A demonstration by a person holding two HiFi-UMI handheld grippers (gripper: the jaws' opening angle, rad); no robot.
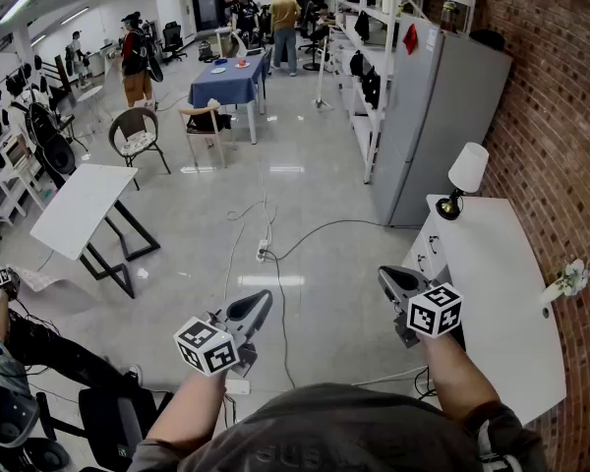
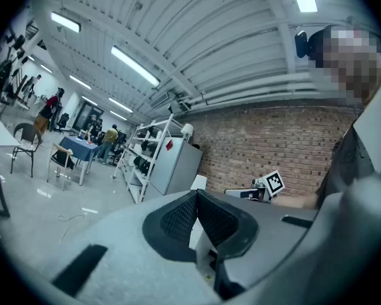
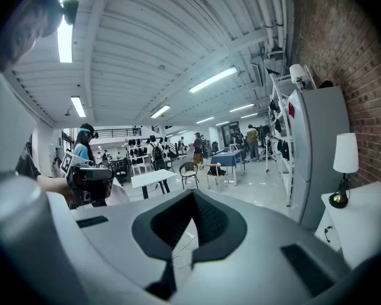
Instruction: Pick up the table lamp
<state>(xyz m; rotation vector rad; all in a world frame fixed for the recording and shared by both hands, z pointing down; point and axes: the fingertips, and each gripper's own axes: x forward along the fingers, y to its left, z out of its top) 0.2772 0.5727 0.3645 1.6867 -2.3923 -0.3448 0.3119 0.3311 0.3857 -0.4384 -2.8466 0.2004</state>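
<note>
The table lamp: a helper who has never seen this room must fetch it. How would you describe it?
Look along the brick wall to the long white table against it. At the table's far end, beside the tall grey cabinet, stands the table lamp: a white shade over a dark round base, the only lamp on that table.

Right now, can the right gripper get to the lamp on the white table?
Probably, after moving closer. The lamp stands at the far end of the white table, apart from the right gripper; nothing lies between them. The gripper's jaws are shut, though.
</note>
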